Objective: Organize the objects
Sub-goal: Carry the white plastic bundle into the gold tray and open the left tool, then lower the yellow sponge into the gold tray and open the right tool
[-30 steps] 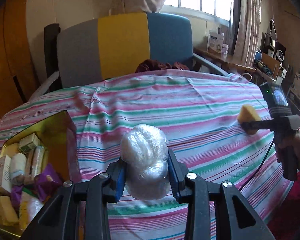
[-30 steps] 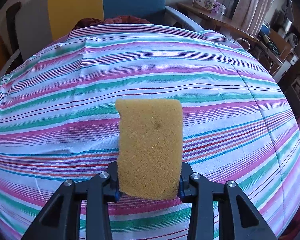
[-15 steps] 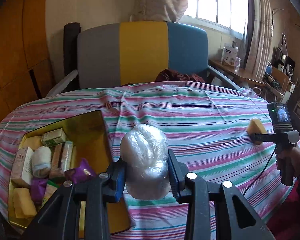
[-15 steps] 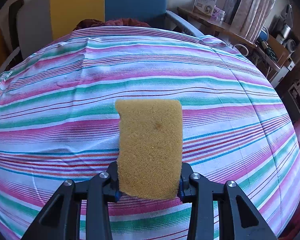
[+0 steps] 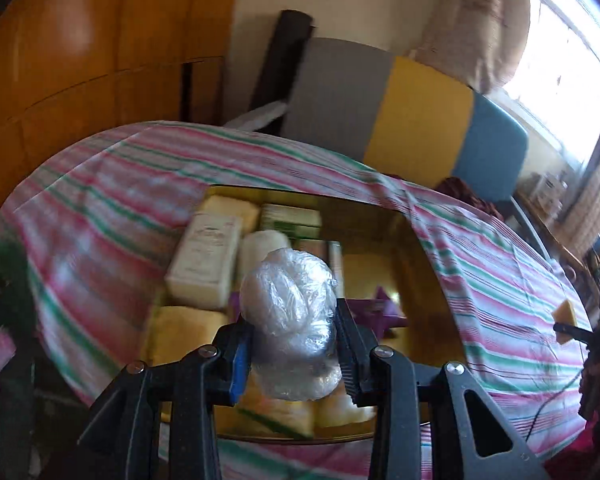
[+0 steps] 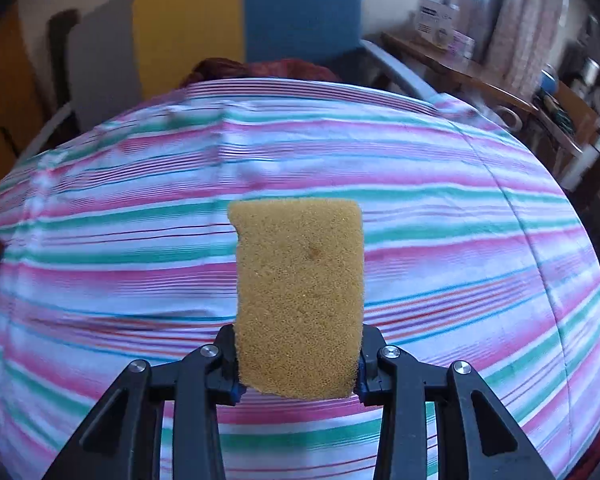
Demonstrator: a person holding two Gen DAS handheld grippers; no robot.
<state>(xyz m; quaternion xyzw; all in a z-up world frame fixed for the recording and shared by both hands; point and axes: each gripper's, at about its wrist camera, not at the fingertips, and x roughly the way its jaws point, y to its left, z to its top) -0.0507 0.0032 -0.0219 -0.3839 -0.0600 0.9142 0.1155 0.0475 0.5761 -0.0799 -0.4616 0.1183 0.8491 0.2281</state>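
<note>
Two grippers: each one is holding a thing, and a person is holding each gripper.
Left gripper (image 5: 294, 354): it is pinching a crumpled ball of clear plastic wrap (image 5: 290, 320) between its two pads, squeezing it on both sides.
Where the plastic ball is: it is hanging in the air over the gold tin (image 5: 416, 248), not touching anything inside it.
Gold tin: it is sitting open on the striped tablecloth (image 5: 112, 216) and is holding many small things.
Inside the tin: a white box (image 5: 204, 260) is lying next to a white roll (image 5: 260, 248); a green-and-white box (image 5: 290, 218) is lying behind them; a purple wrapper (image 5: 378, 310) is lying to the right of the ball. The picture is blurry, so the rest is hard to tell.
Right gripper (image 6: 298, 360): it is pinching a yellow sponge (image 6: 300, 296) by its lower end, with a pad pressing on each side.
Where the sponge is: it is sticking up out of the jaws, above the bare striped cloth, well apart from the tin. In the left view it is showing small at the far right edge (image 5: 565, 314).
Chair (image 5: 416, 120): it is standing behind the table, with grey, yellow and blue parts.
Window (image 5: 572, 60): bright light is coming in.
</note>
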